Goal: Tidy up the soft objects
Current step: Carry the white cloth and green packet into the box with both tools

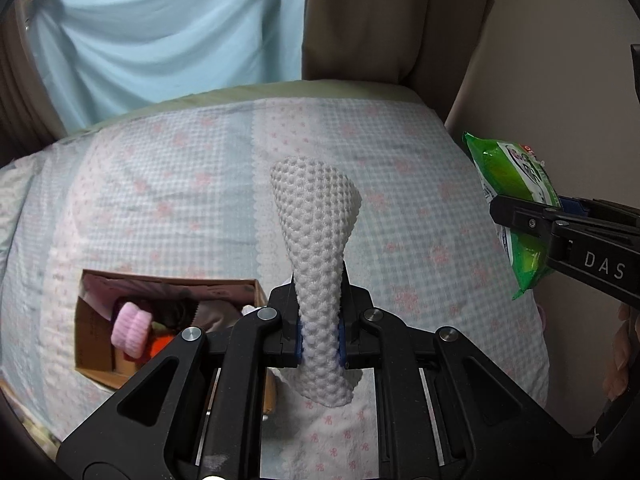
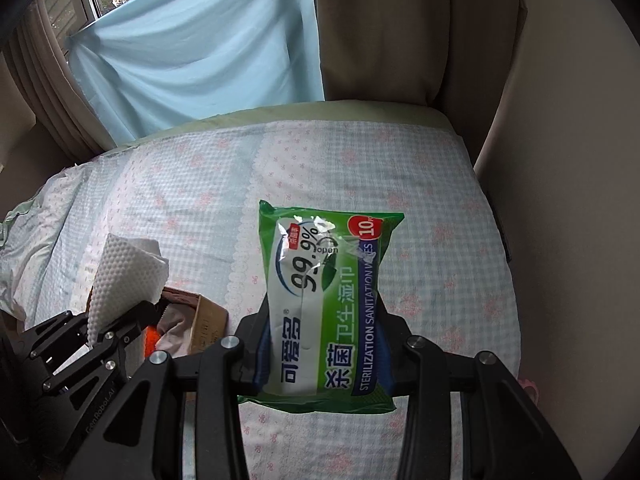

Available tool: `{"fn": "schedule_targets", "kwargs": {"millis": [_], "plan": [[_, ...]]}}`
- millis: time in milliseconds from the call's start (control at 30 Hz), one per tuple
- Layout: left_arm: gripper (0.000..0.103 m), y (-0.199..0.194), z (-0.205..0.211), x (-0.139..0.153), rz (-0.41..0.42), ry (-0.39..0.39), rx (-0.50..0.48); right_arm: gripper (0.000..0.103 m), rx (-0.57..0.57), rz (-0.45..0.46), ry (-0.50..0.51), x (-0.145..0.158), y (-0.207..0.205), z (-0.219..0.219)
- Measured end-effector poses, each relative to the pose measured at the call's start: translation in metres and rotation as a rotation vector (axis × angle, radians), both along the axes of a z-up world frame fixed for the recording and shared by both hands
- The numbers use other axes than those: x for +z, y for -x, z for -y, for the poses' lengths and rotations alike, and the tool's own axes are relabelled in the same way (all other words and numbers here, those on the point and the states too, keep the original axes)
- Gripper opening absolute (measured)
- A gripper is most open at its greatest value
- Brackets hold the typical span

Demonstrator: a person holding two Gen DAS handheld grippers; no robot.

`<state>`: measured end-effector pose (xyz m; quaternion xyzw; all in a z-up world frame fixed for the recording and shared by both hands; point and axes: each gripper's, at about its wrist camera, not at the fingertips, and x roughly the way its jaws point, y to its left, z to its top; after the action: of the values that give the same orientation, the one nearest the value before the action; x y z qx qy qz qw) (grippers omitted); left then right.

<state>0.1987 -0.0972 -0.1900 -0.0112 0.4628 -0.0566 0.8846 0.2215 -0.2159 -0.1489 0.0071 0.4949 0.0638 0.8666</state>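
Observation:
My left gripper [image 1: 320,332] is shut on a white dimpled pad [image 1: 318,240], which stands upright above the bed; the pad also shows in the right wrist view [image 2: 120,276]. My right gripper [image 2: 324,344] is shut on a green pack of sanitation wipes [image 2: 324,292], held above the bed; the pack shows at the right of the left wrist view [image 1: 516,200]. An open cardboard box [image 1: 168,280] lies on the bed to the left, with a pink knit roll [image 1: 132,330], an orange item and grey cloth inside.
The bed [image 2: 440,200] has a checked sheet with pink flowers. A light blue curtain [image 2: 200,52] and a beige curtain [image 2: 380,28] hang behind it. A beige wall [image 2: 560,200] runs along the right. A hand [image 1: 624,352] shows at the right edge.

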Motion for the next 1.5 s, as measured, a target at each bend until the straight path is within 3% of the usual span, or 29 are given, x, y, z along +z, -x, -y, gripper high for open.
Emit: {"fn": "schedule_targets", "kwargs": {"millis": [233,500,733,1033,1267,1500], "plan": [[0.010,0.012,-0.078,0.038,0.021,-0.014,0.013,0.038,0.025,0.016,-0.026,0.029,0.024,-0.073],[0.010,0.027,-0.171,0.025,-0.040,-0.033,0.010,0.038,0.091,-0.028,-0.069,0.011,0.041,-0.173],[0.010,0.033,-0.238,-0.010,-0.140,-0.037,-0.011,0.038,0.081,-0.129,-0.120,-0.024,0.043,-0.231],[0.010,0.014,-0.279,-0.078,-0.290,-0.016,0.015,0.038,0.078,-0.292,-0.139,-0.084,0.019,-0.263],[0.010,-0.009,-0.286,-0.123,-0.397,-0.013,0.002,0.038,0.005,-0.440,-0.199,-0.135,-0.010,-0.261],[0.010,-0.031,-0.262,-0.159,-0.470,-0.063,-0.085,0.038,-0.039,-0.527,-0.229,-0.167,-0.033,-0.255]]}}
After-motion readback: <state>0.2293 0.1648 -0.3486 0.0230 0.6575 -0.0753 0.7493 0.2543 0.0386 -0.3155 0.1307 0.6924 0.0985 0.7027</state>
